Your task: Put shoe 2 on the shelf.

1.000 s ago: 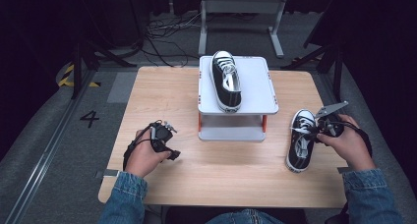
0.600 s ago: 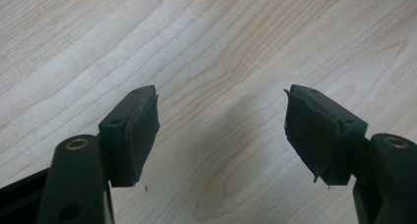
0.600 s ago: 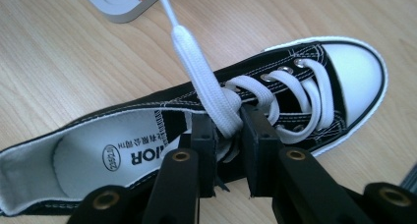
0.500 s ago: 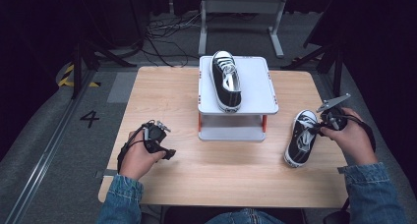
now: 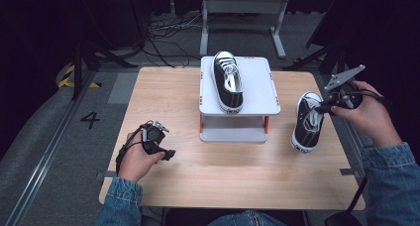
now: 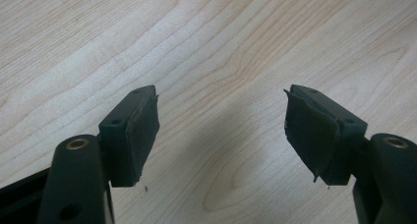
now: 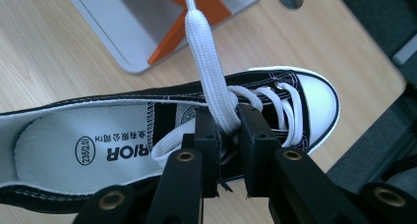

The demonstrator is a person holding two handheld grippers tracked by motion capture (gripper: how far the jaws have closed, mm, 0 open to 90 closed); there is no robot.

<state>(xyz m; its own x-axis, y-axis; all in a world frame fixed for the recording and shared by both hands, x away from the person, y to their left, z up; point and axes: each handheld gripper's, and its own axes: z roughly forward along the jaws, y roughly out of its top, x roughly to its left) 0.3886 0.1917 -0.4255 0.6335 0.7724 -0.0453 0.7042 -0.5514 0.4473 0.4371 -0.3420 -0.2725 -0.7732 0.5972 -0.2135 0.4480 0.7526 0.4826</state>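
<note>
One black-and-white sneaker [image 5: 228, 82] lies on top of a white two-level stand [image 5: 260, 87] at the table's middle back. A matching sneaker [image 5: 307, 124] is at the right side of the table, toe pointing away. My right gripper [image 5: 327, 107] is at its upper right side. In the right gripper view the jaws [image 7: 227, 123] are shut on a white lace [image 7: 209, 67] over the sneaker's [image 7: 98, 135] opening. My left gripper [image 5: 157, 141] rests low over the bare wood at the front left, open [image 6: 221, 106] with nothing between its fingers.
The stand's lower shelf [image 5: 233, 134] has orange posts, and its corner [image 7: 147, 17] lies just beyond the held sneaker. The table's right edge [image 5: 341, 151] runs close to the right hand. A dark floor with cables and a metal frame lies behind the table.
The right hand and the sneaker have shifted away from the front edge, toward the back right. The left hand has hardly moved.
</note>
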